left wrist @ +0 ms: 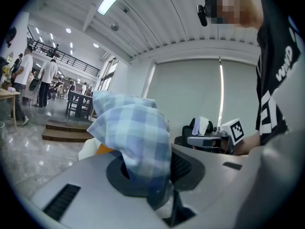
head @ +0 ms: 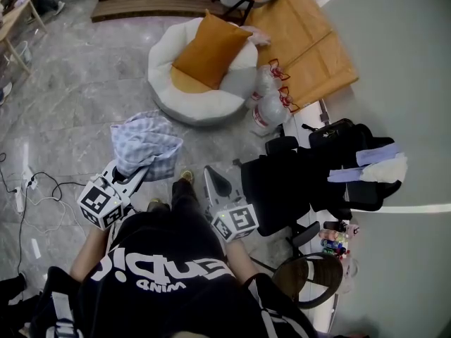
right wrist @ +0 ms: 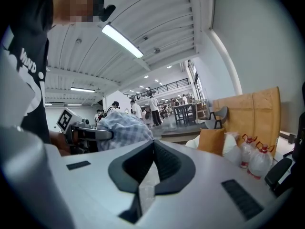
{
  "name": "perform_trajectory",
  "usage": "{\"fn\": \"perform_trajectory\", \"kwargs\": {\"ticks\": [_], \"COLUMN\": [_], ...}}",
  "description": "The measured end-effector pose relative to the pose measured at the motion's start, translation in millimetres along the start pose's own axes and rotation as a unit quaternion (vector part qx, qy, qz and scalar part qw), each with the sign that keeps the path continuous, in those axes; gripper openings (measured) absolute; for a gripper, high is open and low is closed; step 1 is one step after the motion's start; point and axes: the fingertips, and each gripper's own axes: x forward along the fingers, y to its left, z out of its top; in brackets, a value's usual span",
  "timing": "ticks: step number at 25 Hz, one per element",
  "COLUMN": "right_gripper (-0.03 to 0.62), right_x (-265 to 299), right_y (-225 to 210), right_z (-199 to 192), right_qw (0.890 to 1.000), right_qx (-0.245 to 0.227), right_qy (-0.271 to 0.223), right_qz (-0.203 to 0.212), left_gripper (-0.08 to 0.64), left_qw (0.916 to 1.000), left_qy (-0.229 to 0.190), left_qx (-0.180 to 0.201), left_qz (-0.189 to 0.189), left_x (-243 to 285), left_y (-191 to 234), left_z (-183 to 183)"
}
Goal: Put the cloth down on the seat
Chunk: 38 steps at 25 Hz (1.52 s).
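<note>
Head view: the person's hands are hidden beneath the two marker cubes. Only the forearms show, both held out ahead of the black printed shirt and roughly level.

Left gripper (head: 136, 175): jaws clenched on a light blue-and-white checked cloth (head: 144, 145). The pinched fold is buried between the pads (its own view shows fabric filling the gap and spilling upward).

Right gripper (head: 213, 180): jaws closed tip to tip, nothing between them.

Count: two grippers, one cloth. One black office chair (head: 282, 182) is just right of the right gripper, with its near edge covered by that gripper's cube.

The cloth is held bunched in the air over the grey marble floor (head: 77, 97). It is just short of the round white padded seat (head: 163, 90) and does not touch it.

One orange square cushion (head: 211, 48) lies on that seat. Two clear water jugs with red handles (head: 270, 80) stand beside the seat, to its right.

Distant people in the gripper views are too small to count.
</note>
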Motion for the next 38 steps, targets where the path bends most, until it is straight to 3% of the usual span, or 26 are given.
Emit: {"fn": "perform_trajectory", "kwargs": {"ticks": [22,38], "right_gripper": [0.019,0.020], "right_x": [33.4,79.3], "right_y": [-41.7,-113.3], "right_z": [5.6,32.9], "right_qw": [1.000,1.000], "right_qx": [0.008,0.005], "right_qy": [0.005,0.004], "right_qz": [0.002,-0.004], "left_gripper": [0.086,0.086], "left_qw": [0.9999,1.0000], "left_qy": [0.013,0.009], "left_qx": [-0.002,-0.001], "left_qz": [0.002,-0.001], "left_x": [45.3,123.5], "left_y": [24.4,64.7], "left_z": [3.8,34.6]}}
